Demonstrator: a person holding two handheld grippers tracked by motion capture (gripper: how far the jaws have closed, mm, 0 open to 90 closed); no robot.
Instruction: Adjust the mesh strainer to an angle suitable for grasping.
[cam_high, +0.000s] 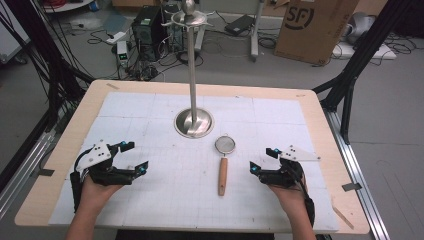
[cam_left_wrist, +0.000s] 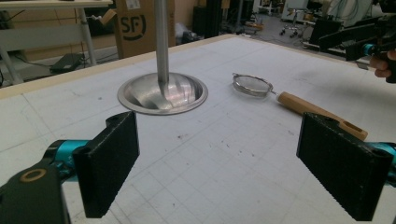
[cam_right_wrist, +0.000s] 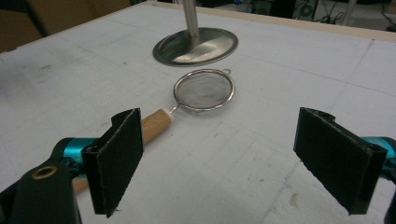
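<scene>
A small wire-mesh strainer (cam_high: 225, 145) with a wooden handle (cam_high: 222, 176) lies flat on the white mat, mesh end toward the stand. A tall metal stand (cam_high: 193, 70) rises from a round dished base (cam_high: 194, 122) at the mat's middle. My left gripper (cam_high: 132, 156) rests at the left of the mat, open and holding nothing. At the right, my right gripper (cam_high: 264, 160) is open too, just right of the handle. The left gripper view shows the strainer (cam_left_wrist: 252, 85) and base (cam_left_wrist: 162, 93) ahead of wide-apart jaws. In the right gripper view the strainer (cam_right_wrist: 204, 89) lies between and beyond the jaws.
The white gridded mat (cam_high: 150, 200) covers a wooden table (cam_high: 60, 150). Beyond the table are a cardboard box (cam_high: 312, 27), a computer case (cam_high: 147, 25) and cables on the floor. Black frame legs (cam_high: 357, 55) stand at both sides.
</scene>
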